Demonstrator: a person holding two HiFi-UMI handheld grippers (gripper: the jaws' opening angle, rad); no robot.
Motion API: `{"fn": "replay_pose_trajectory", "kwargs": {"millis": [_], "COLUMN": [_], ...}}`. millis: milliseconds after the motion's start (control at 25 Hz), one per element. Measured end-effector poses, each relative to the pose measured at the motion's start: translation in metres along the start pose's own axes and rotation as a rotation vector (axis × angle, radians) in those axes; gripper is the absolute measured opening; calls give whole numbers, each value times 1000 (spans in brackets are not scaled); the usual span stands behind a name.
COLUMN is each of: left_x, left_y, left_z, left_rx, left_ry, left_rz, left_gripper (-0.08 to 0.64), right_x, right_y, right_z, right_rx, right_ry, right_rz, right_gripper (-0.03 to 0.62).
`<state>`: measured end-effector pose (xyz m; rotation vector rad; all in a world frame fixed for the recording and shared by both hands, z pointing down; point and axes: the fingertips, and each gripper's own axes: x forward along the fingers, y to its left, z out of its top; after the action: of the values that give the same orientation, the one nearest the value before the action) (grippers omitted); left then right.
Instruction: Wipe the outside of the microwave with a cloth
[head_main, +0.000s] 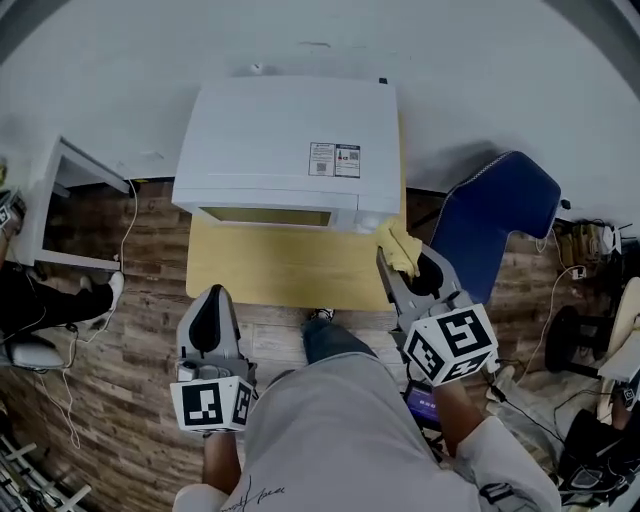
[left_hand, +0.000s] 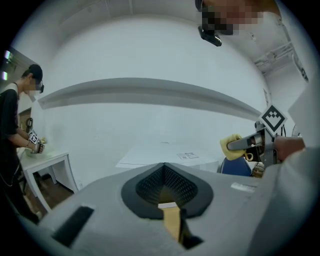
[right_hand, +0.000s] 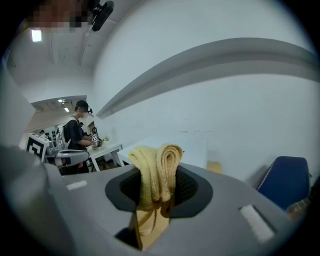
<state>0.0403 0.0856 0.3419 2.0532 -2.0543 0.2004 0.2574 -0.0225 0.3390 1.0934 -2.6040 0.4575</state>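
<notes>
A white microwave (head_main: 290, 150) stands at the back of a small wooden table (head_main: 280, 275); its top also shows in the left gripper view (left_hand: 170, 155) and the right gripper view (right_hand: 192, 145). My right gripper (head_main: 400, 262) is shut on a folded yellow cloth (head_main: 398, 245) just off the microwave's front right corner. The cloth (right_hand: 157, 170) bulges up between the jaws. My left gripper (head_main: 208, 318) hangs low in front of the table's left corner, jaws together and holding nothing. From there the cloth (left_hand: 231, 145) shows at the right.
A blue chair (head_main: 495, 215) stands to the right of the table. A white side table (head_main: 60, 190) sits at the left, with another person (left_hand: 15, 130) working at it. Cables and gear (head_main: 585, 250) lie on the wooden floor at the right.
</notes>
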Motion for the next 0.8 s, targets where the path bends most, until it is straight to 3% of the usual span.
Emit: {"fn": "replay_pose_trajectory", "kwargs": {"millis": [440,640,800], "left_x": [65,88,107], "left_y": [7,14,22], "left_z": [19,28,34], "left_rx": [31,47,50], "left_ry": [45,32,20], "left_rz": [-55,-110,-180], "left_gripper": [-6,-5,-5], "right_x": [48,73,103], "right_y": [-69,-90,-100], "right_z": [39,57,64], "right_rx": [57,42,42], "right_ry": [2,15,87], "right_rz": [-75,-108,-105], "right_gripper": [110,110,110]}}
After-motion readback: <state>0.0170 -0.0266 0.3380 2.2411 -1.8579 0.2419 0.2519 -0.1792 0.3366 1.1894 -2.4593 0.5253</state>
